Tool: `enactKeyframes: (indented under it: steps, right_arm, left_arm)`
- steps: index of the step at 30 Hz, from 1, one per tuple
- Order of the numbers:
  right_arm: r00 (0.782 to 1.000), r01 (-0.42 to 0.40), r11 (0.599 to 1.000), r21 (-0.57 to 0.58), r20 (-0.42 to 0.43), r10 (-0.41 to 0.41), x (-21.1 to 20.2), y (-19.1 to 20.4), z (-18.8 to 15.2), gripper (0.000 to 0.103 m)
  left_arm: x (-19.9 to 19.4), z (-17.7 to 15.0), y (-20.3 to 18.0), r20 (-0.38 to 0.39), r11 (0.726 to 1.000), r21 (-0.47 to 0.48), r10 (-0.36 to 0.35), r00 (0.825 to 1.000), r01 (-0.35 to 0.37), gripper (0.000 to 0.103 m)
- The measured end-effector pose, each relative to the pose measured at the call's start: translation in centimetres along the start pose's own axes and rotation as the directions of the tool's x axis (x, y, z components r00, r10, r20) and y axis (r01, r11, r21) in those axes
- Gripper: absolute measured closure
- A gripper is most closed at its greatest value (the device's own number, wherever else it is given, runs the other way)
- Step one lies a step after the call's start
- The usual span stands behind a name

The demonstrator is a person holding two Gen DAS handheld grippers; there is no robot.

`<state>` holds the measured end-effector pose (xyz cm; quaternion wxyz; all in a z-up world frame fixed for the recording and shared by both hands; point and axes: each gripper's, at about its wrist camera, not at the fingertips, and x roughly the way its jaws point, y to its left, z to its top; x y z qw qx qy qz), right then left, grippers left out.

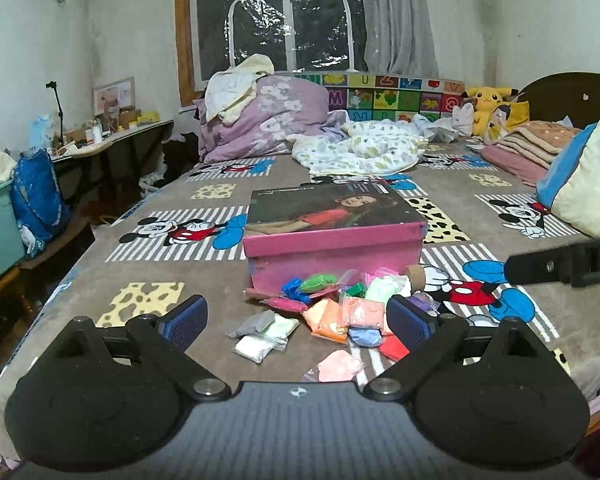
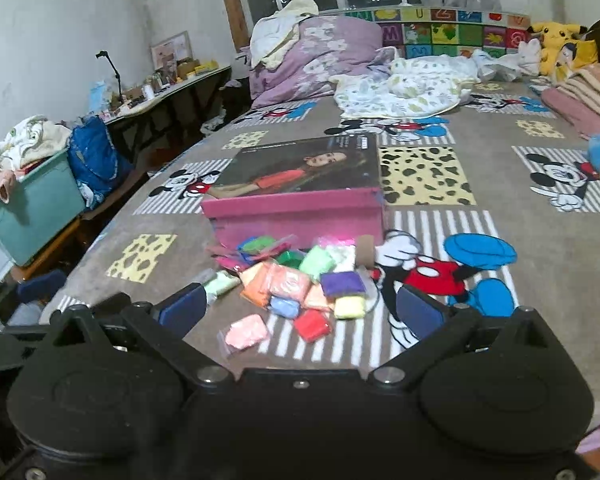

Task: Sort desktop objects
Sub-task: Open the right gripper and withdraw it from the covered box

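Observation:
A pile of small clay packets (image 1: pixel 332 312) in many colours lies on the bed in front of a closed pink box (image 1: pixel 334 236). A pink packet (image 1: pixel 338 365) lies nearest, a red one (image 1: pixel 394 347) beside it. My left gripper (image 1: pixel 296 322) is open and empty, just short of the pile. The right gripper shows as a black bar (image 1: pixel 560 264) at the right edge. In the right wrist view the pile (image 2: pixel 300 276) sits before the box (image 2: pixel 296 204). My right gripper (image 2: pixel 300 308) is open and empty over the pile's near edge, by the pink packet (image 2: pixel 246 332).
A Mickey Mouse bedspread (image 1: pixel 172 236) covers the bed. Folded quilts (image 1: pixel 260 120), a baby blanket (image 1: pixel 360 148) and pillows (image 1: pixel 580 184) lie at the far end. A teal bin (image 2: pixel 32 204) and a desk (image 2: pixel 168 84) stand left of the bed. A cardboard tube (image 1: pixel 415 277) lies by the box.

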<state>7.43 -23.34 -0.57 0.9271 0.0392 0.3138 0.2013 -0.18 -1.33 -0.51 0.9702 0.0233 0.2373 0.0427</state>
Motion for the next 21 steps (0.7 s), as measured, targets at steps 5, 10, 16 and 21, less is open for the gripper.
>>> enactKeyframes:
  steps: [5, 10, 16, 21]
  right_arm:
    - [1.0, 0.0, 1.0, -0.007, -0.012, 0.0, -1.0, 0.2, -1.2, 0.001]
    - [1.0, 0.006, 0.999, -0.04, -0.01, -0.006, -1.3, 0.7, -1.8, 0.001]
    - [1.0, 0.012, 0.998, -0.064, -0.001, -0.012, -1.7, 1.1, -1.9, 0.001]
    - [1.0, 0.012, 0.997, -0.073, -0.004, -0.013, -1.8, 1.3, -2.0, 0.001]
  left_arm:
    - [-0.9, -0.5, -0.2, -0.01, 1.0, -0.01, -0.028, 1.0, 0.028, 0.006]
    - [-1.7, -0.5, -0.8, -0.005, 0.999, 0.001, -0.035, 0.999, 0.035, 0.006]
    - [-2.3, -0.2, -1.1, 0.003, 0.999, 0.008, -0.04, 0.999, 0.04, 0.006]
    - [-2.3, -0.4, -1.2, 0.0, 0.999, 0.01, -0.043, 0.999, 0.043, 0.007]
